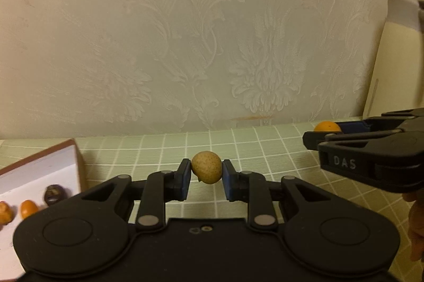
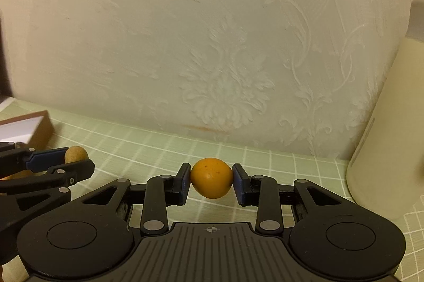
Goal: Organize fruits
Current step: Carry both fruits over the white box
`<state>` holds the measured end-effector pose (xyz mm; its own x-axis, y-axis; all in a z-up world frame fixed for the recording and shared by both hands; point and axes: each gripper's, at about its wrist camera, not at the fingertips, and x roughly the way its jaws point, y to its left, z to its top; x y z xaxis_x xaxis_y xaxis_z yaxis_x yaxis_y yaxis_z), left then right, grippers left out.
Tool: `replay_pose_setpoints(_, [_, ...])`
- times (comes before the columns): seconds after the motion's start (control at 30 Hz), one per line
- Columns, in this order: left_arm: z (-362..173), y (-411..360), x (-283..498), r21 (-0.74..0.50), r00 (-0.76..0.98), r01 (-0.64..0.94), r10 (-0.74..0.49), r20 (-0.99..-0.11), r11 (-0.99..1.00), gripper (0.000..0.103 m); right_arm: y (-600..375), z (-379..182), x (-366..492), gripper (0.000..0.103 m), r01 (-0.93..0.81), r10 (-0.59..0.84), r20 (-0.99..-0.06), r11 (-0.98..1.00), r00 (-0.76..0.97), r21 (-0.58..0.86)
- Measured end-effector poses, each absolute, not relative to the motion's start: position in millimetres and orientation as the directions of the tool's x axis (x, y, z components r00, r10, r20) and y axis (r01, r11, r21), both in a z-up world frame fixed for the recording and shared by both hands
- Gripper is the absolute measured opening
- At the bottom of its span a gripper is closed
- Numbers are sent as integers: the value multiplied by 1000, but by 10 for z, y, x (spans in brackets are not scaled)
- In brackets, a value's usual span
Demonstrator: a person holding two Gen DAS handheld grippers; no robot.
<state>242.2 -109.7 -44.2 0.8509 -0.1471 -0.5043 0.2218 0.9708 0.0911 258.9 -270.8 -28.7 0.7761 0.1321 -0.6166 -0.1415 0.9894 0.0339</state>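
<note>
Both loads in hand: my left gripper (image 1: 206,172) pinches the tan fruit (image 1: 206,167), my right gripper (image 2: 211,182) the orange (image 2: 211,178), both above the table (image 1: 265,149); I carry level, grip steady, toward the box (image 1: 39,170).

Left gripper (image 1: 206,177) matt black plastic, blue rubbery pads (image 1: 186,179), dull metal rivets; speckled tan fruit (image 1: 206,170) rough, matt; orange fruit (image 2: 211,181) smooth, slight sheen; wall (image 1: 185,30) embossed textured wallpaper; tablecloth (image 1: 265,146) smooth green grid; box (image 1: 39,170) brown cardboard, white inside
</note>
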Motion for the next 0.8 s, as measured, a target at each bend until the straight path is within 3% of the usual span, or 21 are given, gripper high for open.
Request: replay_pose_setpoints(0.8, [197,-829,1450,159,909,212,-135,-395,964,15,-2526,386,1550,34,-238,197,-517,971,833,-12])
